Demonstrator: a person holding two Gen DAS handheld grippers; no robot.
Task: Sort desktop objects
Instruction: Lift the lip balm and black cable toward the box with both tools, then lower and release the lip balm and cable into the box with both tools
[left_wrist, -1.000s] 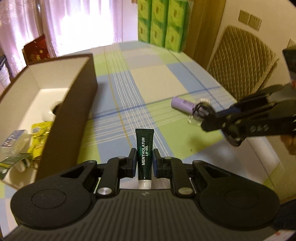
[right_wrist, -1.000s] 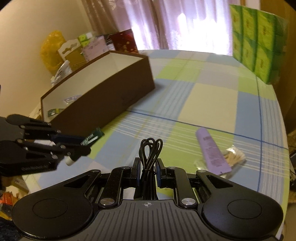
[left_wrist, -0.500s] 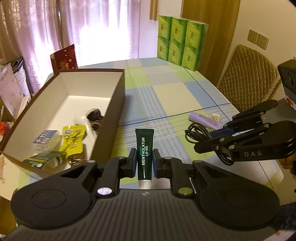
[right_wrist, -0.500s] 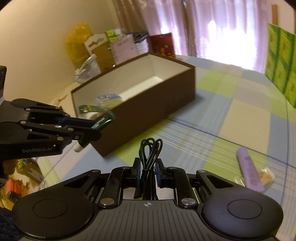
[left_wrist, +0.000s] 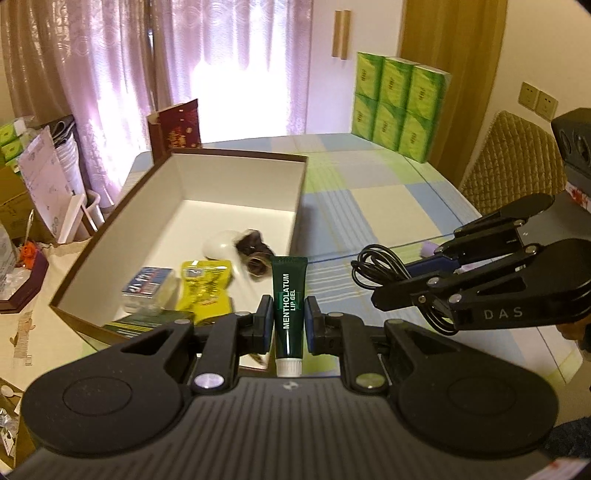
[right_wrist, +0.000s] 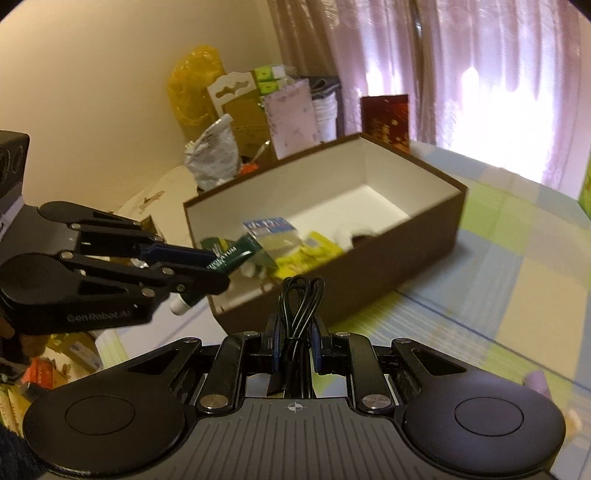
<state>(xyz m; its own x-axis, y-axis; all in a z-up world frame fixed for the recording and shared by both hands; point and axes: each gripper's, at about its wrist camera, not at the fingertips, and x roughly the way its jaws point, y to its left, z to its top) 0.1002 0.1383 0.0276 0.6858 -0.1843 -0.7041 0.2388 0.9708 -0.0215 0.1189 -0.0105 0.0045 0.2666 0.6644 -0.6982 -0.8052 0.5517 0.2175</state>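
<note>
Green lip gel tube (left_wrist: 289, 306) clamped upright between left gripper (left_wrist: 288, 325) jaws.

green lip gel tube (left_wrist: 289, 306), coiled black cable (right_wrist: 301, 295)

Counter (left_wrist: 373, 192) w/ checked cloth, blue/green/cream. Open brown box (left_wrist: 301, 184) on left half. Green tissue packs (left_wrist: 400, 107) stacked at far right edge. Purple tube (right_wrist: 537, 382) lying flat, near right.

One box (left_wrist: 300, 192), one tube (left_wrist: 289, 295), one cable (left_wrist: 376, 267).
</note>
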